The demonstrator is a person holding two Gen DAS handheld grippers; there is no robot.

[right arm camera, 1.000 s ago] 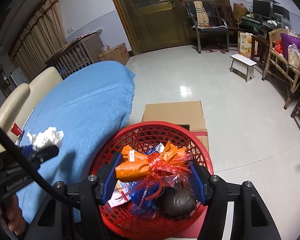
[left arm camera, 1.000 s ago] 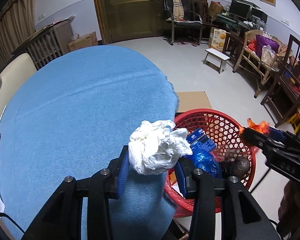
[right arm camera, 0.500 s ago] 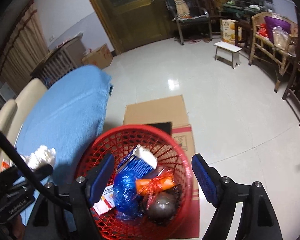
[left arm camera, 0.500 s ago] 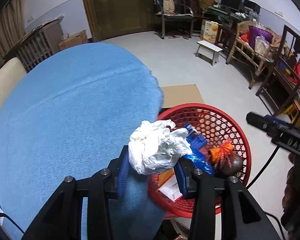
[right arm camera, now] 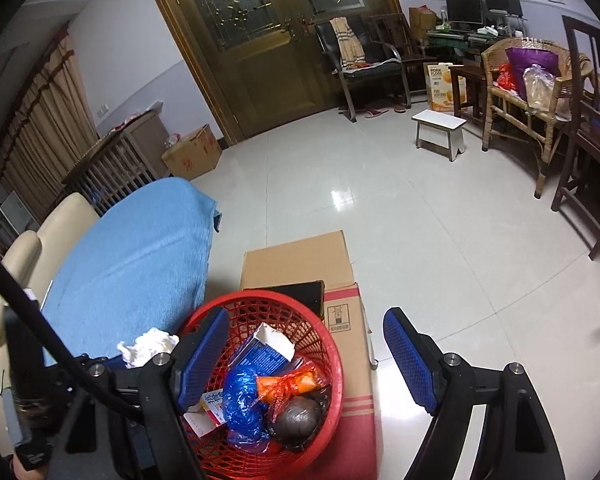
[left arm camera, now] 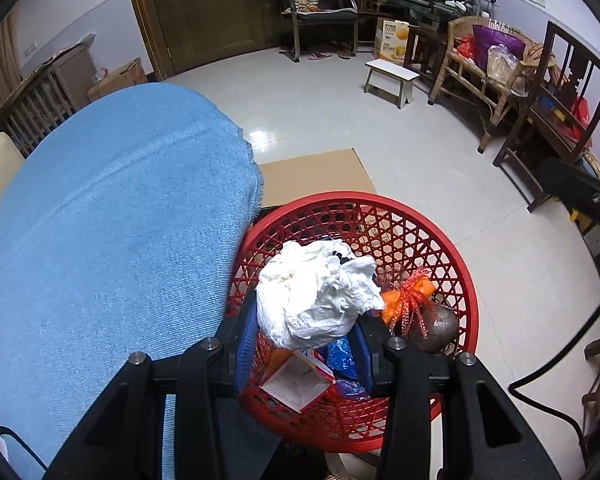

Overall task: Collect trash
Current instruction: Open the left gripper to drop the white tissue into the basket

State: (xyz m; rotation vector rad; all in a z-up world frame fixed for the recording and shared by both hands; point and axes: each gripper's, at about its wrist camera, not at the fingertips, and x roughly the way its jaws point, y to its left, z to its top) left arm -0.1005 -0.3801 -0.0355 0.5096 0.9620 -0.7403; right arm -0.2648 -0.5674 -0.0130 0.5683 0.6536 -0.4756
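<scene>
Across the left half of the left wrist view spreads a blue-covered tabletop (left arm camera: 100, 240). At lower centre stands a red mesh basket (left arm camera: 456, 280) holding 1 orange wrapper (left arm camera: 404, 300), a blue bag and a carton. The left tool (left arm camera: 306, 348) is clamped on a crumpled white tissue wad (left arm camera: 316, 292), poised above the basket's near side. The right tool (right arm camera: 304, 360) gapes wide, holding nothing. To finish well, I judge the wad should hang clear inside the rim before the jaws part.

Left tool (left arm camera: 304, 344) clamped on white wad; right tool (right arm camera: 304, 356) spread wide, empty.
</scene>
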